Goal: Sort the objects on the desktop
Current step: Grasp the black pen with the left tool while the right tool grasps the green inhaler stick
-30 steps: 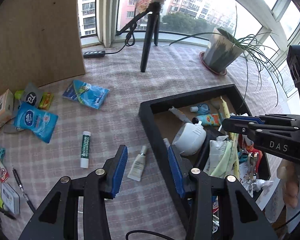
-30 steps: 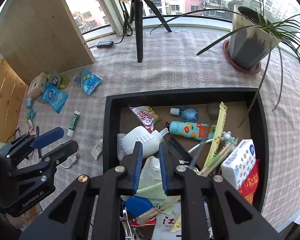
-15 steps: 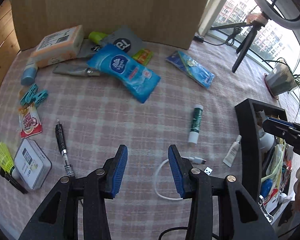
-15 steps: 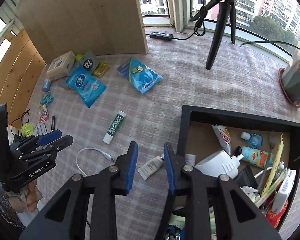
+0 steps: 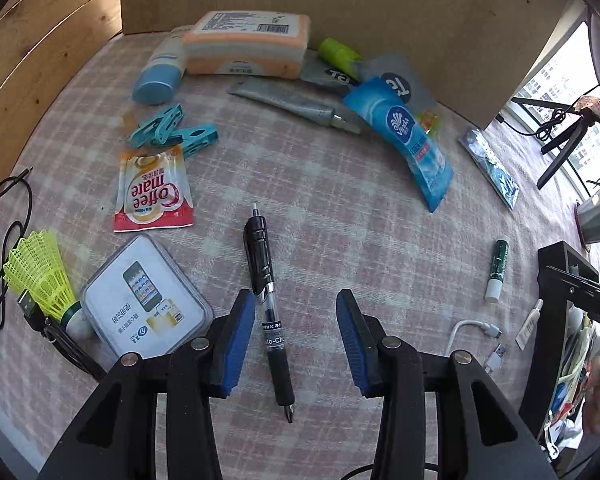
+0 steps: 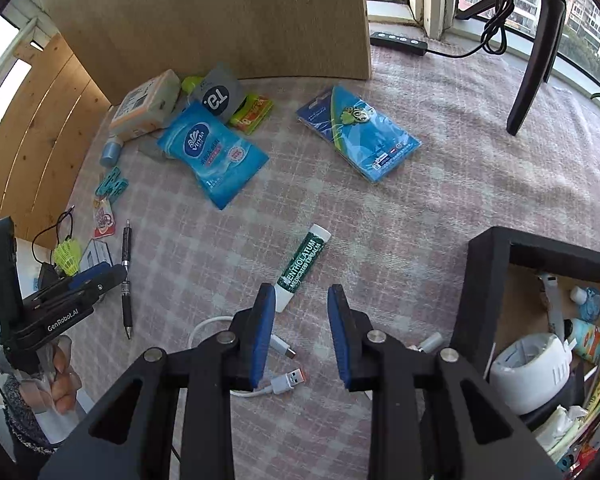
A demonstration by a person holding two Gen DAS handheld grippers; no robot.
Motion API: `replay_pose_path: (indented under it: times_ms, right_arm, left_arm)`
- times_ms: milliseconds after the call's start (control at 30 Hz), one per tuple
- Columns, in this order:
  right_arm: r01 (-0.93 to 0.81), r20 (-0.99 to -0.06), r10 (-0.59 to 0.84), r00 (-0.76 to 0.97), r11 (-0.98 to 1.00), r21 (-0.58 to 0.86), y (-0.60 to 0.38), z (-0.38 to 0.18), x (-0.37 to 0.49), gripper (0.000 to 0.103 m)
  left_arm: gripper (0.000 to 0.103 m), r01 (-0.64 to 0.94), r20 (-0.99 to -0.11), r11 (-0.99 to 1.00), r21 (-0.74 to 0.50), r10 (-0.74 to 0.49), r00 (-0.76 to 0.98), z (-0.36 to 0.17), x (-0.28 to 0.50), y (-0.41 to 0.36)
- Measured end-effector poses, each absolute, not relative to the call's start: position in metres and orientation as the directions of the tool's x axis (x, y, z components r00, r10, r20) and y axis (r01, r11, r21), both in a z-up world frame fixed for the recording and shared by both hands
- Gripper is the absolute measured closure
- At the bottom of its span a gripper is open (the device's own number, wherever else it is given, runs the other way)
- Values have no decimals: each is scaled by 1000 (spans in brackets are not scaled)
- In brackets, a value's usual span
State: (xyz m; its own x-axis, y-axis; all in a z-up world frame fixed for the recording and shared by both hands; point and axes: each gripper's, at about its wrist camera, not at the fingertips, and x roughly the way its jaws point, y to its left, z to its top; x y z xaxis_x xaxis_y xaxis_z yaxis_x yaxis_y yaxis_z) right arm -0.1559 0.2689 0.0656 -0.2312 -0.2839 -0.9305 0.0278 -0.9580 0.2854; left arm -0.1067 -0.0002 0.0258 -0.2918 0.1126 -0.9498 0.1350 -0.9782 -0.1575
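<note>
Left gripper (image 5: 296, 340): pointing steeply down at the checked cloth (image 5: 340, 240), jaws spread, nothing pinched.
Pen (image 5: 269, 312): black, lying flat between the left jaws, close beside the left-side pad; whether it touches that pad I cannot tell. Tip toward 6 o'clock, clicker toward 12.
Around the pen: clear plastic case (image 5: 146, 300) at 9 o'clock, yellow shuttlecock (image 5: 40, 276) beyond it, coffee sachet (image 5: 152, 192) at 11 o'clock, teal clothes pegs (image 5: 172, 130) above that.
Far edge, 12 o'clock: orange-and-white pack (image 5: 246, 44), blue-capped bottle (image 5: 160, 76), grey tube (image 5: 296, 104), blue tissue pack (image 5: 408, 140), all by the brown board (image 5: 340, 0).
Right gripper (image 6: 302, 332): also angled down, jaws parted and empty.
Lip balm stick (image 6: 302, 268): green and white, lying just ahead of the right jaws toward 12 o'clock, its white end near the left-side pad.
Cable (image 6: 260, 356): white, looped on the cloth under the right gripper, with its plugs below the jaws.
Black tray (image 6: 480, 292): at 3 o'clock of the right gripper, crowded with sorted items, a white round container (image 6: 528, 368) among them.
Small white tube (image 5: 528, 324): on the cloth, just beside the tray's outer wall.
Blue card pack (image 6: 358, 132): well apart at 12 o'clock.
</note>
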Motion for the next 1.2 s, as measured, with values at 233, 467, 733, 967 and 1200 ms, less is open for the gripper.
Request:
replay_pose_path:
  times_ms: [233,467,733,967,1200]
  right_arm:
    - [0,-932,-306,-194,-950,312,256,48,-165,76]
    - [-24,-945,-269,-186,-960,278,249,38,-170,76]
    - [-14,-964,-206,-166,-977,211,235,28,-179,76]
    - [18,-972,-170,-160,-985,170,224,21,-181,84]
    - [15,-966,-206,-156,-978,206,230,22,-174,87]
  left_arm:
    - [63,139,-954,-976,-169,126,-272,15,-104,4]
    - [65,140,-956,-977,-159,117,-268,8,-100,8]
    - [66,130,-956,-979,-158,119,-268,3,-96,9]
    - [82,133,-953,-981,-141,98,-286,2,-90,7]
    - [93,152,-949,-974,-169,119,-290,3,-83,4]
